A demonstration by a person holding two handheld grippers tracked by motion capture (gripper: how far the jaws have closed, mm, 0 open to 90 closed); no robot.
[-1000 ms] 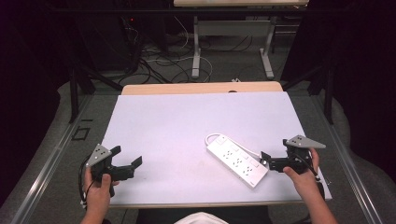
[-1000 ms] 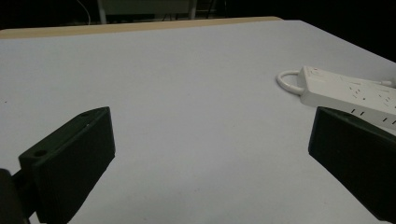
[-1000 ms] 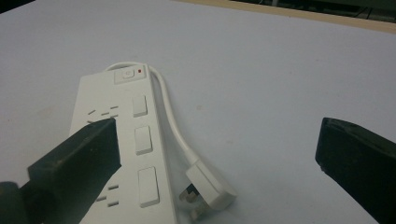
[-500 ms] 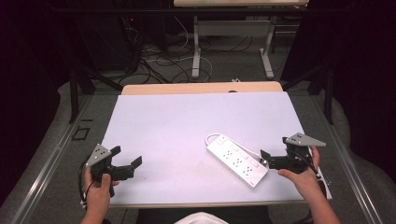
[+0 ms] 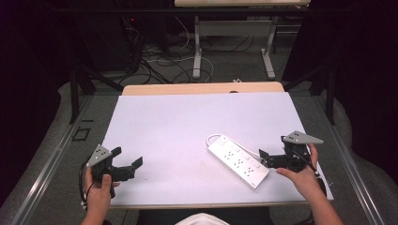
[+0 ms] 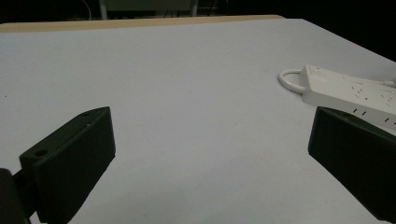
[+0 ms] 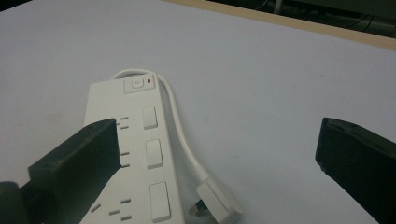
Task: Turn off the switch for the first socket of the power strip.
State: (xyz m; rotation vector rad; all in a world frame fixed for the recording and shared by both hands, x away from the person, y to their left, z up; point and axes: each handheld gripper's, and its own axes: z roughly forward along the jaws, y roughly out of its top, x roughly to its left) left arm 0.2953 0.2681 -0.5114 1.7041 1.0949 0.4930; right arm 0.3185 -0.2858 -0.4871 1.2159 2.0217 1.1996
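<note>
A white power strip (image 5: 237,160) lies slantwise on the white table (image 5: 187,122), right of centre. Its switch and red light (image 7: 148,81) are at the far end. Its short white cable (image 7: 180,126) loops back to a plug (image 7: 215,205) lying beside it. My right gripper (image 5: 264,159) is held open just right of the strip's near end, with the jaws wide apart in the right gripper view (image 7: 218,130) and nothing between them. My left gripper (image 5: 126,157) is open over bare table at the front left. From it (image 6: 210,121) the strip (image 6: 350,91) lies off to the right.
A wooden strip (image 5: 202,88) borders the table's far edge. Beyond it are desk legs (image 5: 198,51) and loose cables (image 5: 155,61) on the floor. Metal rails (image 5: 51,159) run along both sides of the table.
</note>
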